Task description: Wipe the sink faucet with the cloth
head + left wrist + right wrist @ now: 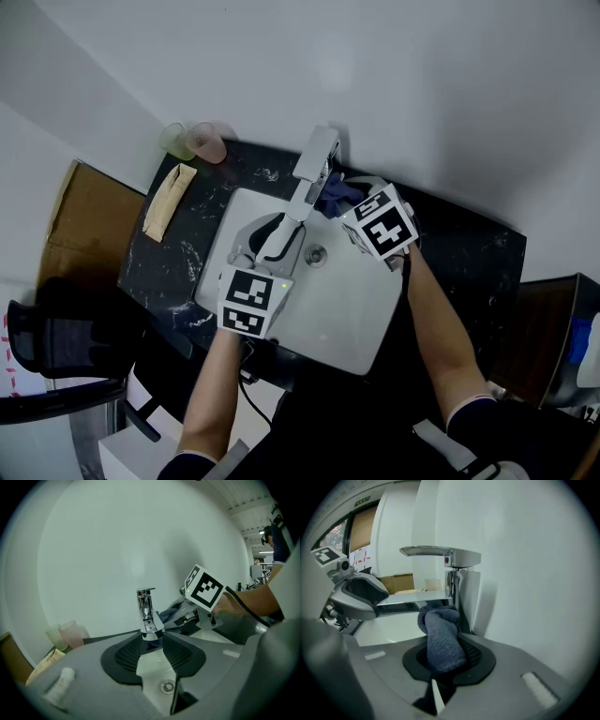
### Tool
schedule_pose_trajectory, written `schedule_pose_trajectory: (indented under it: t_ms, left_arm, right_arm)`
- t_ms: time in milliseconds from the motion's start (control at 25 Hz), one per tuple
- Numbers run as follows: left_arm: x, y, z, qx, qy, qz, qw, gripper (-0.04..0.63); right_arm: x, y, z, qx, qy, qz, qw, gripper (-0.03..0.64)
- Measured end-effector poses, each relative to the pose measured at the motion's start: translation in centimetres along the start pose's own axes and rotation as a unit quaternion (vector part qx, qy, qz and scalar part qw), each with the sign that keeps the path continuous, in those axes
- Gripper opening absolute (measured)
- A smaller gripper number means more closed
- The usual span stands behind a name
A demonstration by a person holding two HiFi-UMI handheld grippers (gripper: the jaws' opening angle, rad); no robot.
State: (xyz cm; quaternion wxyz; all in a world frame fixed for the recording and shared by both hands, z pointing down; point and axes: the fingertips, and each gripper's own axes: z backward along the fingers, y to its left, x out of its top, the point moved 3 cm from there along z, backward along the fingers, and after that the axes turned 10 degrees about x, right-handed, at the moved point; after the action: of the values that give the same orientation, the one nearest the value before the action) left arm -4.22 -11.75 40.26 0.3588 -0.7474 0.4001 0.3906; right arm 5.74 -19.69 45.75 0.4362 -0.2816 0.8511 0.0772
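Observation:
A chrome faucet [314,169] stands at the back of a white sink [347,309]. My left gripper [278,234] reaches over the basin, and its jaws are shut on the front end of the faucet spout [149,629]. In the right gripper view the left gripper [358,597] shows at the spout's tip [412,599]. My right gripper [344,211] is shut on a dark blue cloth [337,194], whose bunched end [440,639] lies against the faucet's upright body just under the spout. The left gripper view has the right gripper [187,618] and the cloth [171,616] to the right of the faucet [146,606].
The sink is set in a black marbled counter [469,253] against a white wall. A green cup [175,141] and a pink cup [208,142] stand at the counter's back left, beside a tan folded item [169,199]. The drain [317,253] is under the spout. A cardboard box [80,216] and a black chair [66,337] are at left.

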Motion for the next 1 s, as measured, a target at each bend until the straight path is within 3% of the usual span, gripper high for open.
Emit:
schedule_pose_trajectory:
  t_ms: [360, 600, 800, 1000]
  left_arm:
    - [-0.2, 0.0, 0.0, 0.007, 0.005, 0.000, 1.0000, 0.140]
    - [0.0, 0.2, 0.1, 0.012, 0.004, 0.000, 0.9999, 0.136]
    - [0.0, 0.1, 0.1, 0.012, 0.004, -0.007, 0.9999, 0.133]
    - [0.1, 0.0, 0.1, 0.010, 0.002, -0.007, 0.9999, 0.130]
  right_arm:
    - [-0.2, -3.1, 3.8, -0.063, -0.034, -0.040, 0.997, 0.058]
    - [-1.6, -5.4, 4.6, -0.121, 0.002, -0.047, 0.992, 0.058]
    - [-1.8, -6.4, 3.2, -0.135, 0.028, -0.063, 0.988, 0.058]
    - [-0.1, -6.9, 0.8, -0.120, 0.016, -0.065, 0.991, 0.058]
